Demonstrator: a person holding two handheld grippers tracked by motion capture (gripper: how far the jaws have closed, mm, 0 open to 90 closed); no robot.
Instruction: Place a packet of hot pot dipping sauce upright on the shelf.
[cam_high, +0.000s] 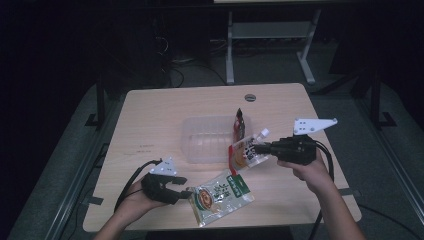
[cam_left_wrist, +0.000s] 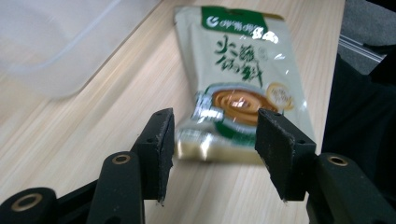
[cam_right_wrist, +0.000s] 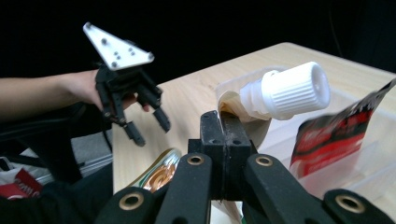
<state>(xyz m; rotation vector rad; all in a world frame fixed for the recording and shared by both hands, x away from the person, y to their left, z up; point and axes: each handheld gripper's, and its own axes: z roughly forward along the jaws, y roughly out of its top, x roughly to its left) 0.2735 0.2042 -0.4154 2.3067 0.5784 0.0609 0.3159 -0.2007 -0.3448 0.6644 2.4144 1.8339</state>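
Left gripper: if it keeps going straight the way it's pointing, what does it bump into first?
Most likely the green pouch. It lies flat on the table right ahead of the left gripper, whose open jaws frame its near end.

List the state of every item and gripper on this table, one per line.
Clear plastic container: open, no lid on it, upright on the table.
Green and cream sachet: lying flat on the table, unheld.
Spouted pouch with white screw cap: cap on, lifted, pinched.
Red and black packet: standing at the container's right end.
Left gripper: open, jaws apart before the sachet.
Right gripper: shut on the spouted pouch.
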